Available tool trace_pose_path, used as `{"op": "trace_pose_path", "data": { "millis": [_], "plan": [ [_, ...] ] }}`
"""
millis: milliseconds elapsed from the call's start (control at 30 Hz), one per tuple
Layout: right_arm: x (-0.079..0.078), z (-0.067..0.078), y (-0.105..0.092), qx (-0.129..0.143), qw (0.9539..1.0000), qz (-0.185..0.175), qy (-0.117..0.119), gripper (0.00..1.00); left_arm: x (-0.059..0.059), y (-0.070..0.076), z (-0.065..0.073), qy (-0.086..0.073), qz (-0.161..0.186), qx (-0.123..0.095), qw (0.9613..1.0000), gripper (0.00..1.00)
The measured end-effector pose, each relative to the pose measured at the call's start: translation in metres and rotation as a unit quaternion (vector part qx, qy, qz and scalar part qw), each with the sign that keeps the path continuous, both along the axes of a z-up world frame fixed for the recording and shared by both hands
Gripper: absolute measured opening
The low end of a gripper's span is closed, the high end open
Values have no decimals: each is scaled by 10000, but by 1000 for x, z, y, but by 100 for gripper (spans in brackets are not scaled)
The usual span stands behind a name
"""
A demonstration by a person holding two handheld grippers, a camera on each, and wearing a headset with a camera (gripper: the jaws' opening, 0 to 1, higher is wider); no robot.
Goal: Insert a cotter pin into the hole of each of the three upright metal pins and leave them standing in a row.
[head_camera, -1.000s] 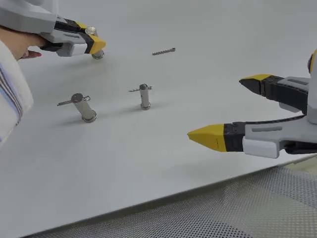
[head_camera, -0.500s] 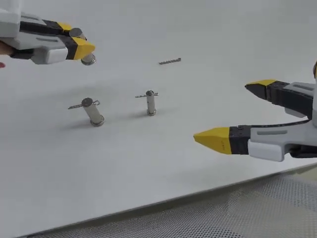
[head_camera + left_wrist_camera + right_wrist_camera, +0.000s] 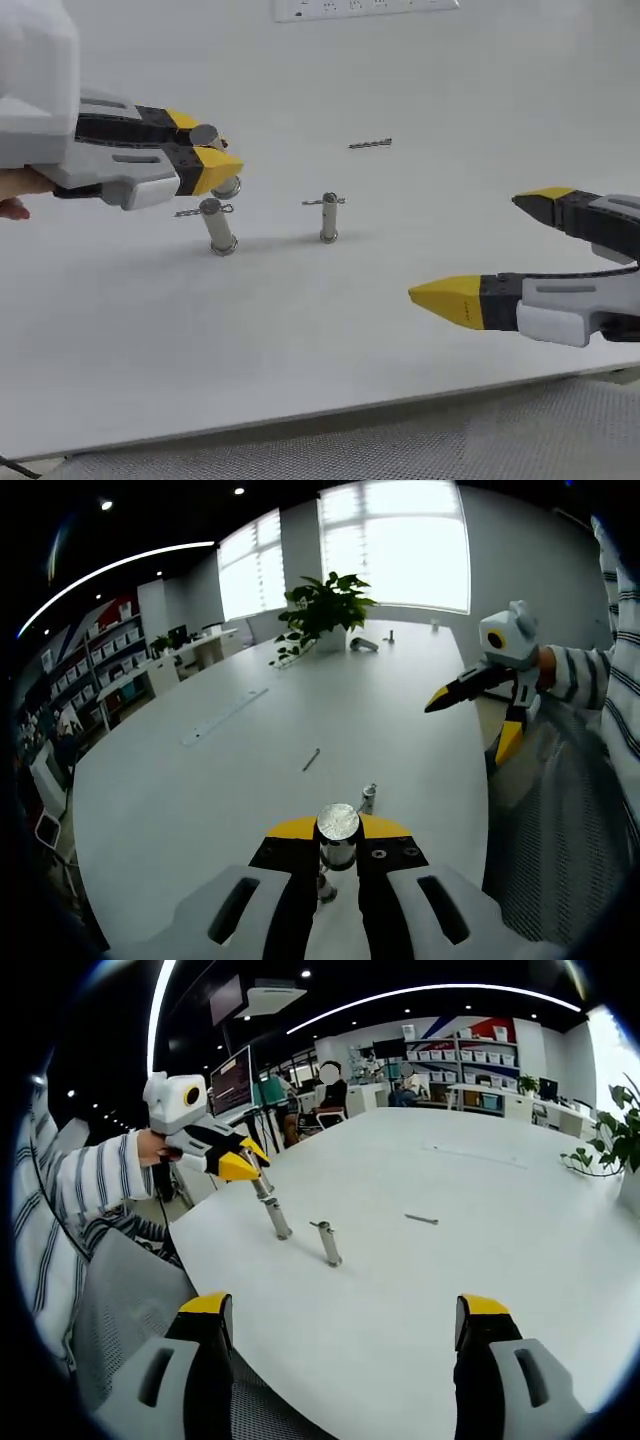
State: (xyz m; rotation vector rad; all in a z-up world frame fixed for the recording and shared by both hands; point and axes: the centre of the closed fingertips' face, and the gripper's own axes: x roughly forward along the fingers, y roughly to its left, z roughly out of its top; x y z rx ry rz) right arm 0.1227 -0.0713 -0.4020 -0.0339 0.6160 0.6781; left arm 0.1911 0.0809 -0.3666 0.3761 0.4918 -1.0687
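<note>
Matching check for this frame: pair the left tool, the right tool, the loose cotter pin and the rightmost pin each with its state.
Things:
1. left tool
2. right tool
3. loose cotter pin
4. rightmost pin

States:
A. lying flat
B. open, holding nothing
C. upright, cottered
D. shut on third pin

Pairs: 1-D, 2-B, 3-A, 4-C

Cottered pins [image 3: 219, 228] upright, third pin [image 3: 204, 134] held, cotter [image 3: 370, 145] loose

Yellow-tipped fingers [image 3: 450, 298], striped white sleeve [image 3: 80, 1185]
</note>
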Motion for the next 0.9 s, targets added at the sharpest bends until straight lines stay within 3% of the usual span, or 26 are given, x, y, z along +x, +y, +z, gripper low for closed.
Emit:
{"op": "trace_pose_path", "data": {
  "millis": [67,200,300,467,700,900],
  "plan": [
    [0,1,2,-16,10000,39,-11,91,-11,-3,-3,51,-17,-24,10000,9],
    [-2,1,4,-43,10000,64,3,90,-23,-4,-16,143,25,6,9999,9],
    [-3,0,4,-53,10000,51,13,90,-32,-4,-23,113,78,39,9999,9],
    [-5,-4,5,-115,9999,102,60,90,-51,-11,-35,198,85,55,9998,9],
    [-6,-7,4,-149,9998,122,100,90,-65,-20,-55,232,-124,285,9992,9],
    [-7,-10,2,-147,9998,104,126,90,-69,-30,-69,282,-225,421,9985,10]
  ]
}}
